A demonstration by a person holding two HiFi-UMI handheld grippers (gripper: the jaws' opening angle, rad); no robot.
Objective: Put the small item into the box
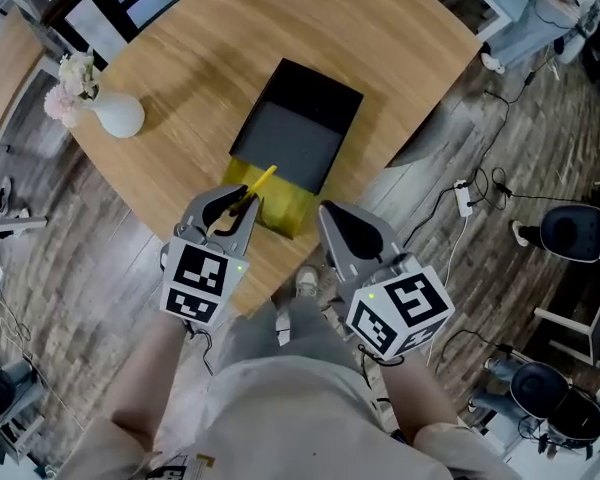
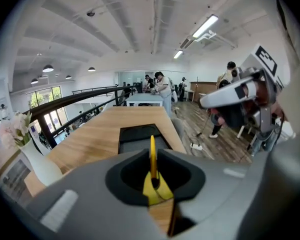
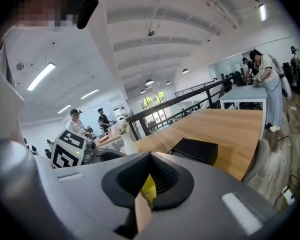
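- Small item (image 1: 261, 180): one, a thin yellow stick. It is gripped at its near end and slants out over the yellow section (image 1: 280, 208) at the near end of the box (image 1: 300, 128). It does not lie in the box.
- Left gripper (image 1: 244, 204): jaws clenched on the small item. Its own view shows the stick rising straight up from the pinch line, with the box lying beyond it.
- Right gripper (image 1: 330, 214): jaws pressed together, nothing gripped. It hangs just beside the box's near right corner, close to the left gripper.
- Box: one, black, flat and rectangular, set at an angle on the table (image 1: 180, 58), with its yellow section toward the person.
- Table: one, round, pale wood. The box sits near its near edge.
- Vase (image 1: 120, 116): one, white and round-bodied, holding pale pink flowers (image 1: 68, 80). It stands well apart from the box, on the table's left side.
- Head view only: both grippers together, the slant of the stick, and the whole outline of the box.
- Left gripper view only: the stick seen edge-on between the closed jaws, and the right gripper in profile at the right.
- Right gripper view only: a sliver of yellow and of wood through the slit below its closed jaws, the box from its side, and the left gripper's marker cube (image 3: 68, 149) at the left.
- People (image 2: 162, 88): several, far back in the room, seen in both gripper views.
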